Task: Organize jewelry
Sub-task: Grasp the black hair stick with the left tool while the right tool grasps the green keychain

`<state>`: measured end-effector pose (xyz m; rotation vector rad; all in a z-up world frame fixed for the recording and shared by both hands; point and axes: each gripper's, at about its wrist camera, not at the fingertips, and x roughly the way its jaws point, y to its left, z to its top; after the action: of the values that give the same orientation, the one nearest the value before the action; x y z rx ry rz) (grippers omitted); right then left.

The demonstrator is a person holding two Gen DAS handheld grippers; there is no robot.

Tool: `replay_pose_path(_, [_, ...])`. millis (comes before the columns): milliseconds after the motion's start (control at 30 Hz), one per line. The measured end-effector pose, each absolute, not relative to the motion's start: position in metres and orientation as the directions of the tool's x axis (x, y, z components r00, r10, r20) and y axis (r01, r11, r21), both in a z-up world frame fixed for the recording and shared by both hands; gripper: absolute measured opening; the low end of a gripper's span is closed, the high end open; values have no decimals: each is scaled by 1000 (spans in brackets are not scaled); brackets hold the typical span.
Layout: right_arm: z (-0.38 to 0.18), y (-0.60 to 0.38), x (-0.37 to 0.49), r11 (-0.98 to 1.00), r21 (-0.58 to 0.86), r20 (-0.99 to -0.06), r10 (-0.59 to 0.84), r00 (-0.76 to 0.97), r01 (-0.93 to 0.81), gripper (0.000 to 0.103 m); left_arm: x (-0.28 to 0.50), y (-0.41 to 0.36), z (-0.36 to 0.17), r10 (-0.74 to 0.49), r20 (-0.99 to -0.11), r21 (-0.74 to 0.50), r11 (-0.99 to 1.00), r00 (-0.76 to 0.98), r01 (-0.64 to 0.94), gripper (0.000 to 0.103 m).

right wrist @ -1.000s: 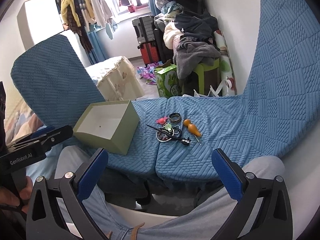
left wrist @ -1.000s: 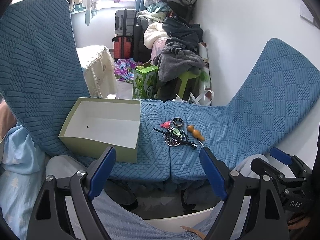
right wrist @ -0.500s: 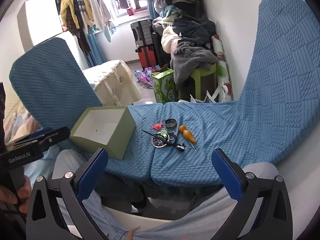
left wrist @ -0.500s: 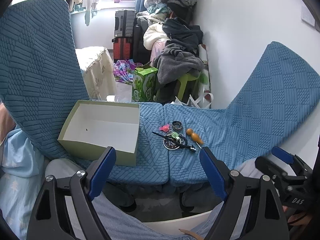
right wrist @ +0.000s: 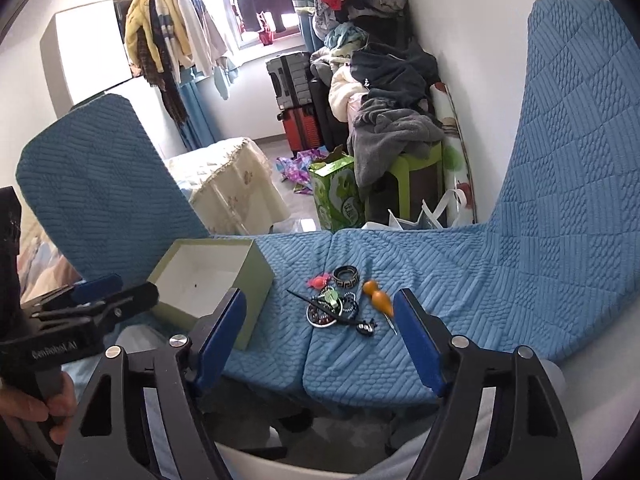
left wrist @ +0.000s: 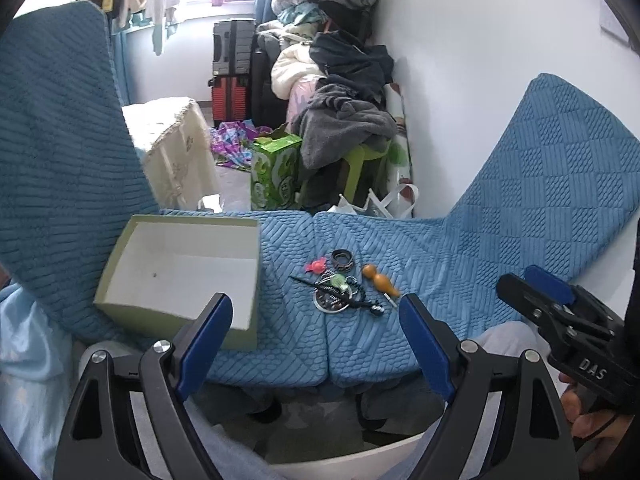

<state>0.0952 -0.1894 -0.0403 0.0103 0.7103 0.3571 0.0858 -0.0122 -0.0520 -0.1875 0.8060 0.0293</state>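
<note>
A small pile of jewelry lies on the blue quilted cushion: a dark patterned ring, a pink piece, a black hair stick, beaded bracelets and an orange gourd-shaped pendant. It also shows in the right wrist view. An open pale green box, empty, stands left of the pile; it shows in the right wrist view too. My left gripper is open and empty, short of the pile. My right gripper is open and empty, just in front of the pile.
The cushion's sides curve up at left and right. Behind it stand a green carton, a green stool under heaped clothes, suitcases and a cloth-covered table. My lap lies below the cushion's front edge.
Both grippers have moved forward and down toward the pile, the right one more, and its jaws have narrowed. The jewelry and the box have not moved.
</note>
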Motion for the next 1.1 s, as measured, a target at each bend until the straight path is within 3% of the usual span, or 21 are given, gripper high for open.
replay_pose_path(133, [-52,-199,115,948,153,-632,311,710,-279,67,105,-18,-64,-71,-725,-167,983,685,-75,85])
replay_pose_path(267, [-65,-204,136,957,124,-642,278,714,-261,49,132,-23,-91,-116,-759,-193,980,641,-52,84])
replay_pose_path(367, [-81,-205,155,956,129,-669,280,688,-264,45,147,-29,-111,-123,-773,-192,980,623,-45,84])
replay_pose_path(400, [-86,-204,159,956,126,-675,279,683,-266,45,154,-30,-119,-143,-777,-213,976,613,-42,81])
replay_pose_path(433, [-96,-204,165,956,132,-684,280,674,-263,45,160,-31,-128,-167,-783,-237,971,600,-39,71])
replay_pose_path(500, [-109,-208,173,957,146,-697,278,661,-249,36,169,-31,-143,-193,-794,-273,961,577,-54,65])
replay_pose_path(600, [-131,-216,187,959,183,-720,281,635,-216,35,189,-28,-174,-259,-813,-350,933,522,-82,55])
replay_pose_path(833, [-179,-211,222,930,250,-777,359,517,-270,34,218,-18,-220,-318,-813,-439,886,487,-153,42])
replay_pose_path(1100, [-224,-182,256,869,296,-811,448,376,-395,34,248,-7,-264,-312,-840,-444,865,443,-232,32])
